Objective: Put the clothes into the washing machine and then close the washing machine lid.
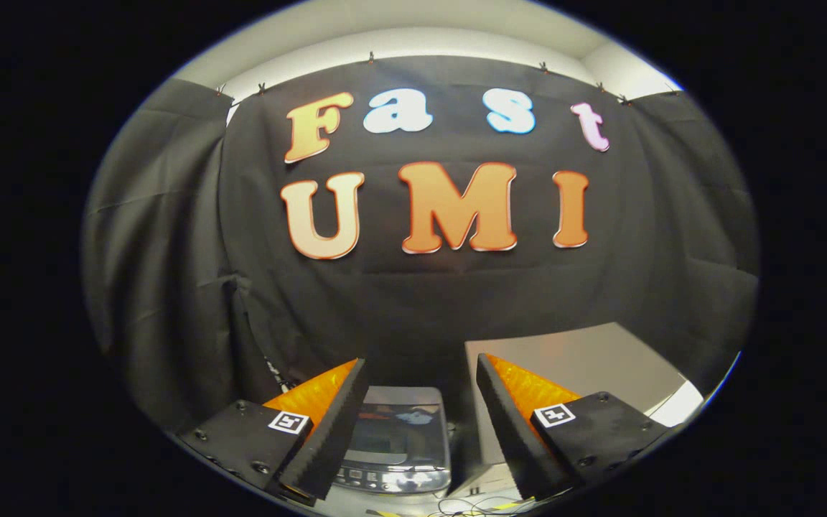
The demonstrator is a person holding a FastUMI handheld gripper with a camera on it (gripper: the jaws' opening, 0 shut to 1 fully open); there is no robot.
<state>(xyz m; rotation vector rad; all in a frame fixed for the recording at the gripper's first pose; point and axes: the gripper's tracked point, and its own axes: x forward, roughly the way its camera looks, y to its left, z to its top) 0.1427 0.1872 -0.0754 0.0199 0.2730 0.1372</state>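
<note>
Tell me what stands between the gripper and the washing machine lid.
Nothing visible does. The gripper is open, its fingers apart and holding nothing, and the washing machine shows between them, just ahead and below, its glass lid down.

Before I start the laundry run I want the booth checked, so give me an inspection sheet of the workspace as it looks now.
Surface: pale table top beyond the right finger, bare where it shows.
Job's things: washing machine low between the fingers, its glossy lid down; control panel toward the gripper. Clothes: nothing seen.
Clutter: nothing seen.
Grippers: gripper open, fingers wide apart, holding nothing, raised above the machine.
Cables: thin dark wires with something yellow below the machine; another cable by the left finger.
Surroundings: black cloth wall behind, pale ceiling above.
</note>
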